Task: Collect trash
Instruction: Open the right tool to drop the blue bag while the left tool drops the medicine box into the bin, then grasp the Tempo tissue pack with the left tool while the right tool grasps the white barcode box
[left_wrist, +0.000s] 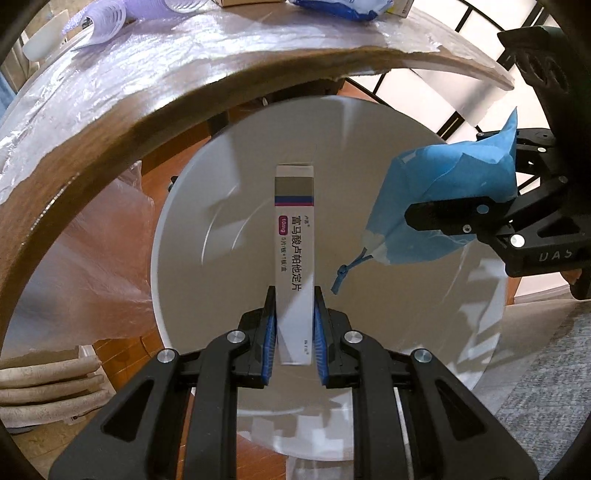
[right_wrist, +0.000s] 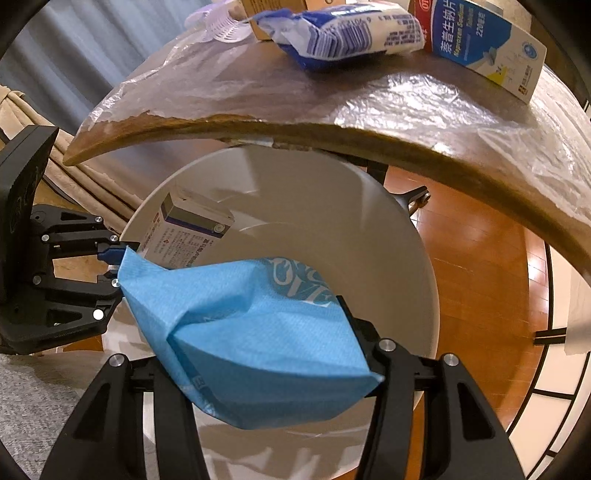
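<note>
Wooden flooring shows under one white bin (left_wrist: 221, 206) below the table edge (left_wrist: 110, 122); your left gripper (left_wrist: 294, 328) clamps one medicine box (left_wrist: 294, 236) above it. Right view: your right gripper (right_wrist: 266, 354) apparently pinches one blue pouch (right_wrist: 258, 332) over that bin.

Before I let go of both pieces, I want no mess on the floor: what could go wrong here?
The blue bag in the right gripper hangs near the bin's rim; released there, it might tip outside. The left gripper holds the medicine box close beside it, so they could collide on release.
</note>
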